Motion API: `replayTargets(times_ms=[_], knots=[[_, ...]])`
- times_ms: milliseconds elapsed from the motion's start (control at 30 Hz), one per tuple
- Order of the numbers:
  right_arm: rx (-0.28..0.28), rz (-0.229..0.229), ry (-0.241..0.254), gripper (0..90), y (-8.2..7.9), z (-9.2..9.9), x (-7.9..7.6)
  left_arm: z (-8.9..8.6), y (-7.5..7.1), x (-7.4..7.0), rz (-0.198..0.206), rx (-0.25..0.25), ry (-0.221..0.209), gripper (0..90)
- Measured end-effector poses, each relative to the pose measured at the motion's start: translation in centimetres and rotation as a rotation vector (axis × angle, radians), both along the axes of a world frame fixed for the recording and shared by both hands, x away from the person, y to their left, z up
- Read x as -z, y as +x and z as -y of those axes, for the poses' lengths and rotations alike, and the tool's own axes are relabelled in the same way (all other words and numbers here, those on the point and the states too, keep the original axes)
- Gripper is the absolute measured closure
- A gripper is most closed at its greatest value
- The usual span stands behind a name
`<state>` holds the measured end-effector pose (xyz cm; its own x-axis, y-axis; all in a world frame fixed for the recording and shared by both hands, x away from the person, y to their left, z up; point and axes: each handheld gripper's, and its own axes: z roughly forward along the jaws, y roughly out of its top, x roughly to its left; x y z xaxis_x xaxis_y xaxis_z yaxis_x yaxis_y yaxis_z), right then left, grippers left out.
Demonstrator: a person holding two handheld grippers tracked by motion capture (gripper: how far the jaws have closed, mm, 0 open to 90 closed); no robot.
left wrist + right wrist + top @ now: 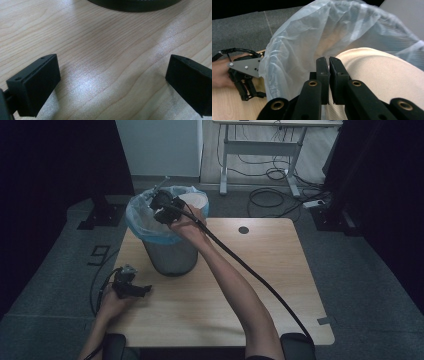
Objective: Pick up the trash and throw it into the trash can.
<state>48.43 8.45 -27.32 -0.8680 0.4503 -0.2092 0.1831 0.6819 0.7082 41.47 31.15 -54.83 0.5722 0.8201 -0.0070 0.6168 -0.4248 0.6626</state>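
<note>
Worktop (260,285): light wood, bin on its far-left part. Bin (172,255) stands upright, long axis vertical, mouth up, w/ a pale blue liner bag (140,220) folded over the rim. In the right gripper view the bag (312,32) billows up around the opening, loose on the near side, so the liner looks only partly seated. A pale cream object (382,75) sits in the bin mouth; can't tell what it is.

Progress, my read: bag is in and draped over the rim; what's left is smoothing or tucking the rest.

Right claw (161,202) is over the bin mouth; its jaws are nearly closed, a thin slit between them, prob pinching liner film but can't confirm.

Left claw (145,290) rests low on the worktop near the bin, jaws wide apart, holding nothing.
</note>
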Motion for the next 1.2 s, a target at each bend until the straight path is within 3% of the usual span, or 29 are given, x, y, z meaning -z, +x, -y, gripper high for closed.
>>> replayTargets(times_ms=[167, 300, 567, 767, 900, 1033, 1200], knots=[[-0.012, -0.039, -0.001, 71.9, 0.3, -0.5, 0.8, 0.0, 0.0, 0.0, 0.001, 0.002, 0.000, 0.0], [-0.002, -0.040, -0.001, 59.1, 0.4, -0.3, 0.9, 0.0, 0.0, 0.0, 0.001, 0.003, 0.000, 0.0], [0.016, -0.039, 0.049, 32.6, 0.6, 1.2, 0.6, 0.0, 0.0, 0.0, 0.001, 0.004, 0.000, 0.0], [0.042, -0.041, 0.059, 15.1, 0.5, 2.7, 0.8, 0.0, 0.0, 0.0, 0.001, 0.004, 0.000, 0.0], [0.056, -0.051, 0.077, 12.4, 0.5, 3.9, 0.9, 0.0, 0.0, 0.0, 0.001, 0.004, 0.000, 0.0], [0.070, -0.038, 0.074, 8.7, 0.3, 5.2, 1.1, 0.0, 0.0, 0.0, 0.001, 0.004, 0.000, 0.0], [0.082, -0.026, 0.107, 5.7, 0.0, 6.9, 1.0, 0.0, 0.0, 0.0, 0.001, 0.004, 0.000, 0.0]])
